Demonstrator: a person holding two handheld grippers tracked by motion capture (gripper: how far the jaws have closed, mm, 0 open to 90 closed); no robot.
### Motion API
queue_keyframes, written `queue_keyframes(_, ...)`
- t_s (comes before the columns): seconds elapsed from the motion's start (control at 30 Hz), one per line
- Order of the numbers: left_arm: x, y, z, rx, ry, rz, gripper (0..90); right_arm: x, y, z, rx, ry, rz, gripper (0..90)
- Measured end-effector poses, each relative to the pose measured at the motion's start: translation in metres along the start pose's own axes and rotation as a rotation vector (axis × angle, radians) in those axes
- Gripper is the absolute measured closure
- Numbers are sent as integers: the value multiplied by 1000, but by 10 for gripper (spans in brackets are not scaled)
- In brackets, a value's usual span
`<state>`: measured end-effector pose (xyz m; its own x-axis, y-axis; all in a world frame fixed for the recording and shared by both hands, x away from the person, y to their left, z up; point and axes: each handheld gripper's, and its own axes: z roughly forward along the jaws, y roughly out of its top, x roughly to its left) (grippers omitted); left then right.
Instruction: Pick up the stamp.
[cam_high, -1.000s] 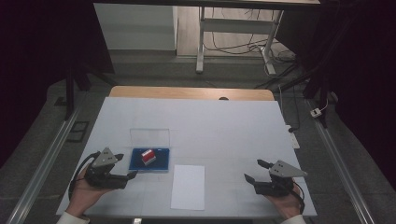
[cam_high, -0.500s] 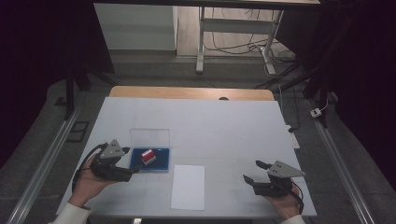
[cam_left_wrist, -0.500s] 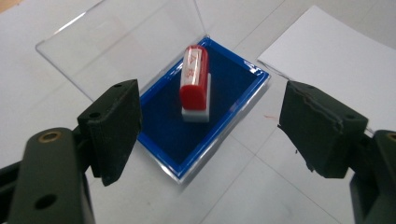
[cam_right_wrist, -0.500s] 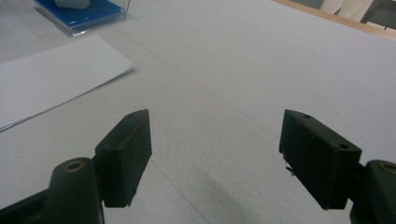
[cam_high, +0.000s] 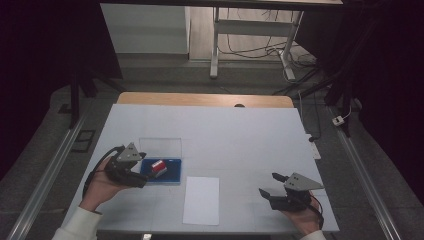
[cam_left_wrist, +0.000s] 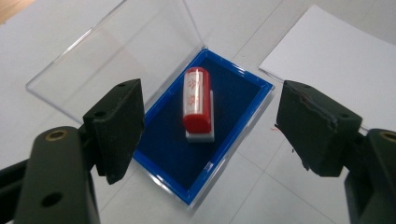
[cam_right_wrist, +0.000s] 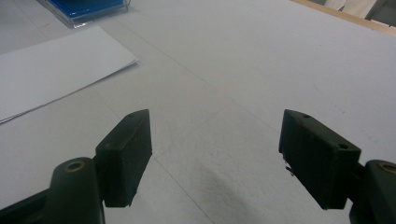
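In the high view, the left gripper (cam_high: 142, 172) is at about 8 o'clock on the white table (cam_high: 240, 135), just beside the blue box (cam_high: 162, 171), where a red stamp (cam_high: 159, 167) lies. The clear lid (cam_high: 160, 147) of the box lies open and flat toward 12 o'clock. A sheet of paper (cam_high: 201, 200) lies at about 6 o'clock, and the right gripper (cam_high: 270, 186) is well apart at about 4 o'clock, with nothing between its jaws.

In the left gripper view, the left gripper (cam_left_wrist: 208, 121) is spread wide and released, holding nothing. The stamp (cam_left_wrist: 198, 103) lies on its side in the middle of the box (cam_left_wrist: 236, 105), between the two jaws but farther ahead. The lid (cam_left_wrist: 121, 51) is at 11 o'clock and the paper (cam_left_wrist: 336, 56) at 2 o'clock.

In the right gripper view, the right gripper (cam_right_wrist: 215, 154) is also wide open over the bare table (cam_right_wrist: 261, 60). The paper (cam_right_wrist: 51, 70) is at 10 o'clock and a corner of the box (cam_right_wrist: 88, 7) at 11 o'clock.

I think the danger is in the grasp. The stamp is round and smooth, so it could roll or slip if the jaws close off its middle. A low jaw could also catch the box wall and push the light box.
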<state>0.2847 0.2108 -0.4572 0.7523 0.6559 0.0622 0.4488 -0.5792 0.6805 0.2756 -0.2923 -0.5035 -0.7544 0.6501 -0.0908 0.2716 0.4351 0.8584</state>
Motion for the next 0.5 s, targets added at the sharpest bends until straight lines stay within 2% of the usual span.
queue_keyframes(0.13, 3, 5, 9, 31, -10, 15, 245, -1, -1, 1, 5, 2, 2, 251)
queue_keyframes(0.5, 8, 14, 30, 102, -4, 6, 295, 0, -3, 3, 18, 2, 4, 252)
